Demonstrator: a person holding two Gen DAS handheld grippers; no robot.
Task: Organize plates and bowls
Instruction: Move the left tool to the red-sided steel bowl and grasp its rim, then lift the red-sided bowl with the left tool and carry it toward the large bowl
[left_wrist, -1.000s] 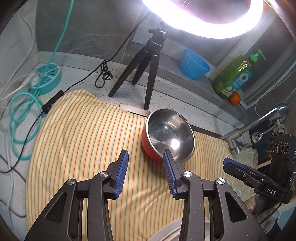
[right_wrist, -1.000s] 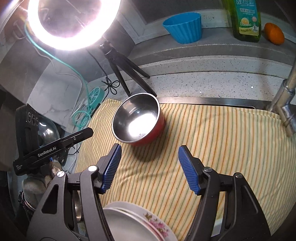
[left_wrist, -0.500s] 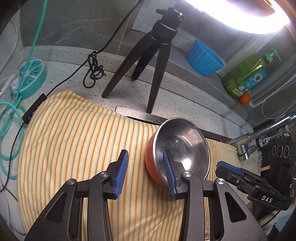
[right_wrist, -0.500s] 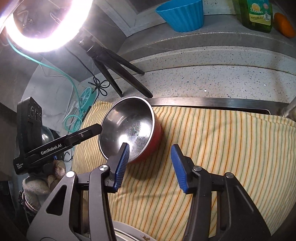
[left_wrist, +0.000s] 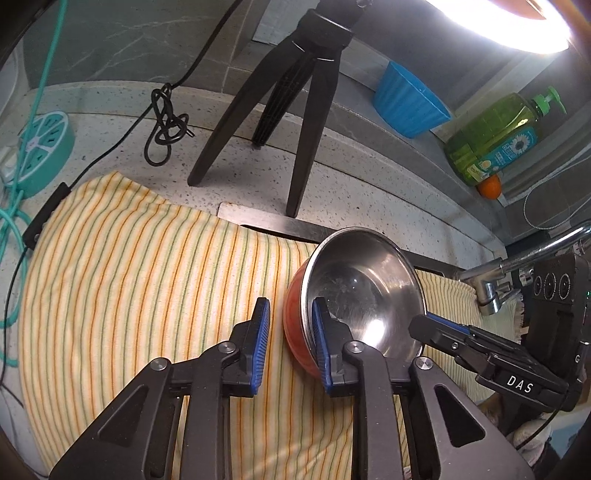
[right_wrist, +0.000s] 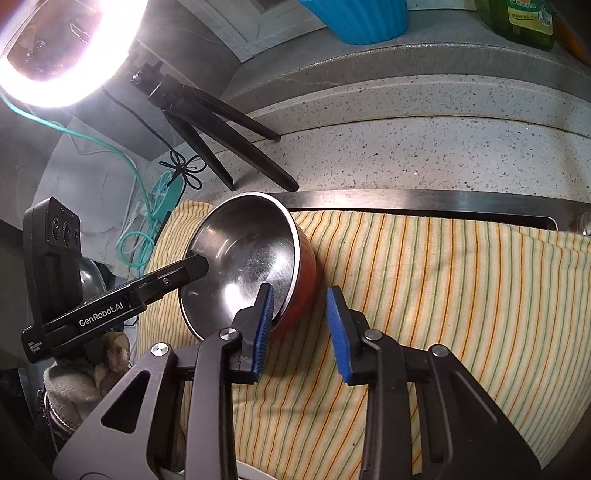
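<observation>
A red bowl with a steel inside (left_wrist: 364, 291) (right_wrist: 247, 258) sits tilted on the yellow striped towel (left_wrist: 129, 273) (right_wrist: 443, 280). My left gripper (left_wrist: 290, 339) is open astride the bowl's left wall, its right finger inside the rim, its left finger outside. My right gripper (right_wrist: 299, 321) is open astride the bowl's right wall, its left finger inside the rim. Neither gripper has closed on the wall. Each gripper shows in the other's view, the right one (left_wrist: 436, 328) and the left one (right_wrist: 192, 269), at the opposite rim.
A black tripod (left_wrist: 295, 110) with a ring light stands on the speckled counter behind the towel. A blue cup (left_wrist: 406, 99), a green soap bottle (left_wrist: 495, 140) and an orange (left_wrist: 489, 186) sit on the back ledge. A faucet (left_wrist: 517, 262) is at right. Cables and a teal power strip (left_wrist: 40, 147) lie at left.
Both grippers moved forward and down to the bowl and now straddle its opposite walls. The bowl has tipped a little. The plates at the bottom of the right wrist view are out of sight.
</observation>
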